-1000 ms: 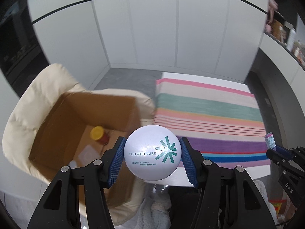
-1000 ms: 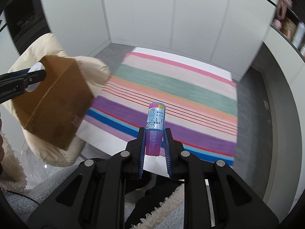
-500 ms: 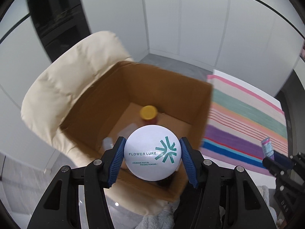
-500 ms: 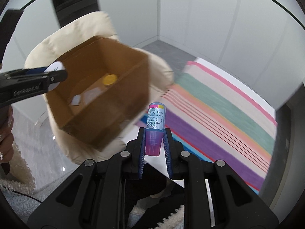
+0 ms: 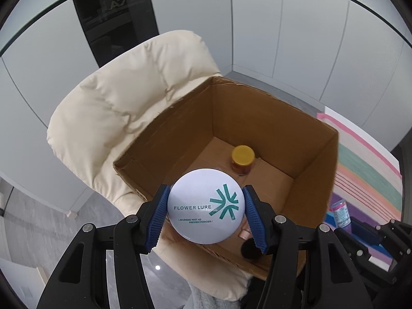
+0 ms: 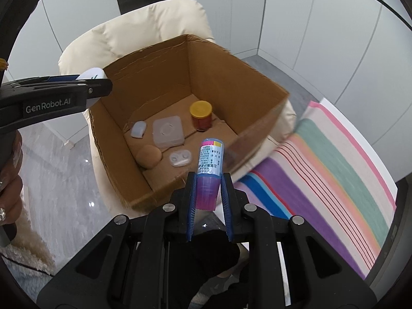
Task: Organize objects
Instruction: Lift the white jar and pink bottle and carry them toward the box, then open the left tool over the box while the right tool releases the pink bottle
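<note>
My left gripper [image 5: 206,212] is shut on a round white powder compact [image 5: 206,206] with teal lettering, held over the near edge of an open cardboard box [image 5: 273,118]. My right gripper [image 6: 208,195] is shut on the purple cap of a small labelled tube [image 6: 209,162], just in front of the same box [image 6: 231,77]. Inside the box stand a yellow-lidded jar [image 6: 201,115], a clear square case [image 6: 168,131], a small pale case [image 6: 138,129], a tan sponge [image 6: 148,156] and a clear lens case [image 6: 180,157]. The left gripper [image 6: 95,87] reaches in from the left.
The box rests on a cream padded chair [image 5: 123,108]. A striped cloth [image 6: 334,167] covers a surface to the right. White wall panels stand behind, grey glossy floor [image 6: 59,170] lies to the left. A person's hand [image 6: 10,180] holds the left gripper's handle.
Both grippers have swung left from over the striped cloth to the cardboard box, each keeping its grip. The box interior now fills both views.
</note>
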Motion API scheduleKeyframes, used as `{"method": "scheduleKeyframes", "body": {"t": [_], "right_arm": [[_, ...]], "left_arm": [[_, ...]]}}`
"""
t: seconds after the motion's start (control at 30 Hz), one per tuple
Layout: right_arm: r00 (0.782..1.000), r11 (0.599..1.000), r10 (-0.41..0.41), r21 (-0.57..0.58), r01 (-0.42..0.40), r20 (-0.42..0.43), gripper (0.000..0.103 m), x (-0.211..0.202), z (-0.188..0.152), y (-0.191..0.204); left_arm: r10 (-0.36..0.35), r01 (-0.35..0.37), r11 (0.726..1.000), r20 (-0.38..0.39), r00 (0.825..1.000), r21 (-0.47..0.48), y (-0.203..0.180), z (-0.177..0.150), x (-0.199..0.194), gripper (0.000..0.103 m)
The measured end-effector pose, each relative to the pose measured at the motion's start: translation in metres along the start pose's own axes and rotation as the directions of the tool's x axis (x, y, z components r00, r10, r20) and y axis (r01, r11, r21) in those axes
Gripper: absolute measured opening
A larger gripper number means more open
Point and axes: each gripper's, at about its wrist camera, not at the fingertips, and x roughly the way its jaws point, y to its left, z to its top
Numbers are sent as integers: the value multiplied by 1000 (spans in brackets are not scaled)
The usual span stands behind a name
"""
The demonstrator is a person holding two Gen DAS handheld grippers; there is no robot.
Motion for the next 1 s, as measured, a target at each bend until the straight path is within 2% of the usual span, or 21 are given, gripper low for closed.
{"method": "scheduleKeyframes", "body": {"t": [0.6, 0.77, 0.83, 0.87, 0.9, 0.93, 1.0], "right_arm": [[998, 998, 41, -42, -42, -39, 19, 76, 57, 15], [997, 998, 57, -2, -57, -47, 22, 93, 61, 9], [998, 998, 57, 30, -56, -39, 52, 97, 60, 4], [998, 998, 48, 41, -46, -35, 79, 98, 61, 2], [999, 998, 36, 52, -35, -23, 87, 98, 61, 0], [999, 998, 31, 60, -31, -10, 87, 96, 61, -2], [1000, 997, 27, 70, -27, -13, 88, 95, 62, -4]], "left_arm": [[46, -47, 999, -105, 993, -11, 15, 32, 79, 59], [-27, 24, 999, -128, 991, -21, 14, 27, 85, 59], [-71, 68, 997, -136, 988, -33, 14, 26, 86, 68], [-79, 76, 997, -133, 988, -32, 14, 26, 85, 71], [-77, 74, 997, -126, 989, -28, 13, 26, 82, 77], [-64, 62, 998, -115, 991, -19, 12, 27, 79, 85], [-37, 38, 999, -84, 996, 5, 10, 27, 72, 91]]}}
